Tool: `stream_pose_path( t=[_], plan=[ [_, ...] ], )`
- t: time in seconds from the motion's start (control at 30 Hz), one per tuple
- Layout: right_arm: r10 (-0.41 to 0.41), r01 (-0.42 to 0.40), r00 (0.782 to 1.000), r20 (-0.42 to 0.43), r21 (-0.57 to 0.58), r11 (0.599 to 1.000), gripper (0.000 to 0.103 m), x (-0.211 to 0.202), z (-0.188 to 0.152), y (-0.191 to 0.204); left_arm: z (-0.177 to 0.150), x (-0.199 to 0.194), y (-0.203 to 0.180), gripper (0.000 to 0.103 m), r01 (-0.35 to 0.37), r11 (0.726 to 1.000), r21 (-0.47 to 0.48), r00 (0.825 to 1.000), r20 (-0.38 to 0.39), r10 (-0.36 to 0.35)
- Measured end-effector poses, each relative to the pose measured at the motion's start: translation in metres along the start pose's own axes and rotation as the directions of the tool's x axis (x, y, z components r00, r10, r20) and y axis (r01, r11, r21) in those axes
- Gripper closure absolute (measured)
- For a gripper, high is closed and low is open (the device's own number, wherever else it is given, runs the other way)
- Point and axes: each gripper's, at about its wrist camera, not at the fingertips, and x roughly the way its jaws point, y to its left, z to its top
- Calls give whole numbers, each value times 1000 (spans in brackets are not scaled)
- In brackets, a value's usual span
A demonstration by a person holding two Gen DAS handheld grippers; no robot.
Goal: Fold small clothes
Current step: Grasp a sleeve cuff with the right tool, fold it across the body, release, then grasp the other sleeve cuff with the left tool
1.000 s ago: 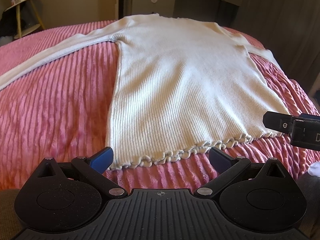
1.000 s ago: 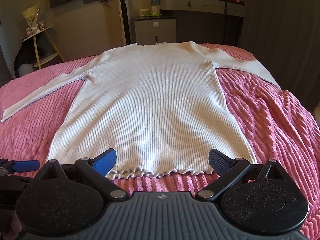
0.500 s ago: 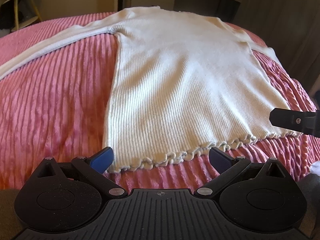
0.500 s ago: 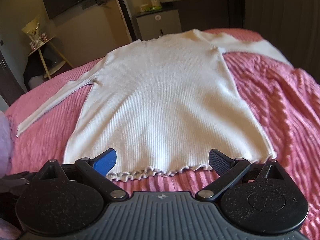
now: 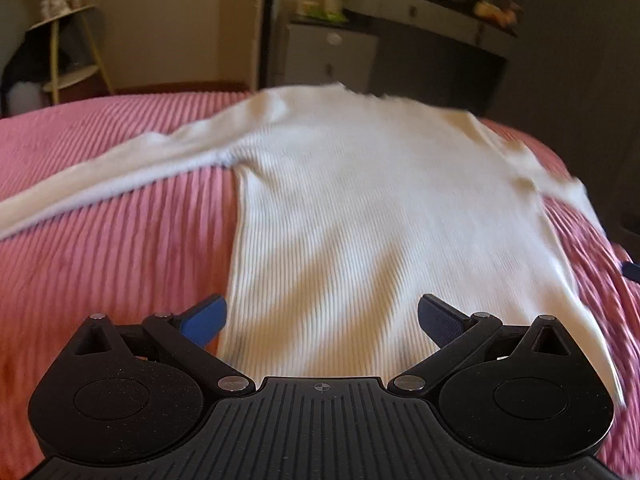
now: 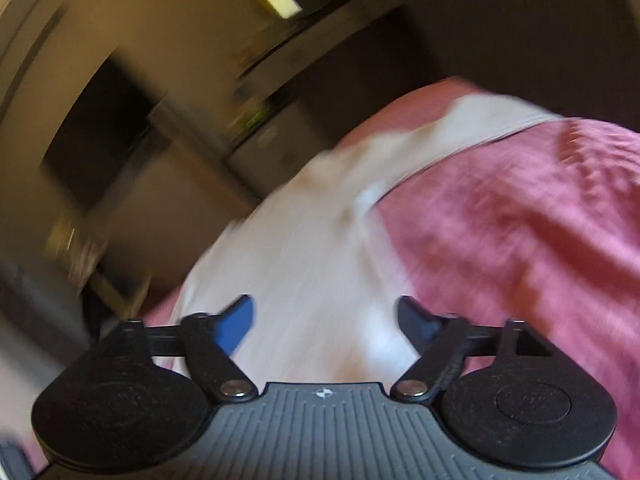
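Sweater: a white ribbed sweater (image 5: 360,216) lies flat, front down or up I cannot tell, on the pink ribbed bedspread (image 5: 112,248); collar toward 12 o'clock, hem toward 6 o'clock under the left tool.
Sleeves: 1 sleeve (image 5: 100,184) runs out toward 9 o'clock; the other sleeve (image 6: 492,120) trails toward 2 o'clock in the right view.
Left gripper (image 5: 320,316): tongs wide apart, nothing between them, above the lower body of the sweater.
Right gripper (image 6: 325,320): tongs apart and empty, over the sweater's right side.
Change, left: 0.5 s ago the frilled hem showed just ahead of the blue pads; now the hem is out of sight beneath the tool, so it has moved forward over the cloth.
Change, right: the view was level and sharp; now it is tilted and heavily blurred, swung toward the 2 o'clock sleeve.
Meaning: no fold made yet; judged from this, the hands have left the hem and the right one is likely heading for a sleeve fold first.
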Motion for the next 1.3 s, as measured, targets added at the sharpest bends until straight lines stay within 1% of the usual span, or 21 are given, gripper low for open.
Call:
stream_pose_path(
  t=[0.1,0.2,0.27,0.33,0.43,0.53,0.6,0.63,0.7,0.73,0.8,0.83,0.87,0.9,0.93,0.97,1.03,1.1,1.17,1.23,1.3],
  plan=[
    [-84,78,995,53,110,991,66,30,42,-38,0,28,0,0,-31,998,-61,999,15,32],
    [-215,194,972,96,187,963,68,64,79,-74,-9,47,0,0,-45,995,-91,998,32,48],
    [-261,224,959,109,269,937,69,82,93,-101,-12,53,-1,0,-56,996,-75,997,51,60],
    [-278,218,952,128,353,910,69,96,102,-123,-14,56,-5,0,-71,997,-28,993,88,73],
    [-240,142,957,164,457,878,69,118,107,-149,-17,60,-7,0,-66,998,-12,991,116,67],
    [-236,98,952,195,537,838,78,138,109,-163,-19,65,-9,0,-73,997,1,990,118,72],
    [-247,92,948,201,570,816,93,142,108,-169,-20,64,-11,0,-68,998,2,990,125,68],
    [-251,96,947,200,571,816,95,144,110,-171,-21,63,-11,0,-66,998,1,990,128,65],
    [-293,159,937,188,518,841,96,141,120,-160,-21,64,-10,0,-61,998,4,990,126,60],
    [-319,202,926,202,449,870,96,138,127,-146,-21,63,-9,0,-56,998,2,991,124,55],
    [-350,284,902,252,265,922,96,131,143,-106,-21,60,-7,0,-41,999,-21,991,123,43],
    [-334,310,893,301,126,942,96,126,147,-77,-21,58,-6,0,-34,999,-33,991,125,38],
    [-298,335,887,354,-47,941,96,121,146,-41,-21,58,-6,0,-32,999,-39,991,126,37],
    [-246,345,887,390,-208,915,96,117,139,-9,-21,57,-7,0,-32,999,-39,991,127,37],
    [-155,330,901,405,-406,852,96,113,122,32,-21,58,-8,0,-34,999,-37,991,127,39],
    [-73,283,923,378,-536,795,96,109,104,61,-21,58,-10,0,-37,999,-35,991,128,41],
    [29,195,952,304,-679,707,96,106,65,98,-21,56,-11,0,-33,999,-34,991,128,37],
    [58,99,983,175,-767,634,91,114,17,122,-20,53,-9,0,-17,999,-45,992,124,22],
    [29,6,999,32,-773,635,81,128,-32,127,-19,49,-6,0,14,998,-56,993,121,-7],
    [-8,-14,1000,-27,-717,697,79,136,-62,121,-19,45,-1,0,40,998,-56,993,115,-34],
    [-36,6,999,-39,-593,805,79,135,-76,113,-21,41,3,0,67,996,-50,992,112,-61]
  ],
)
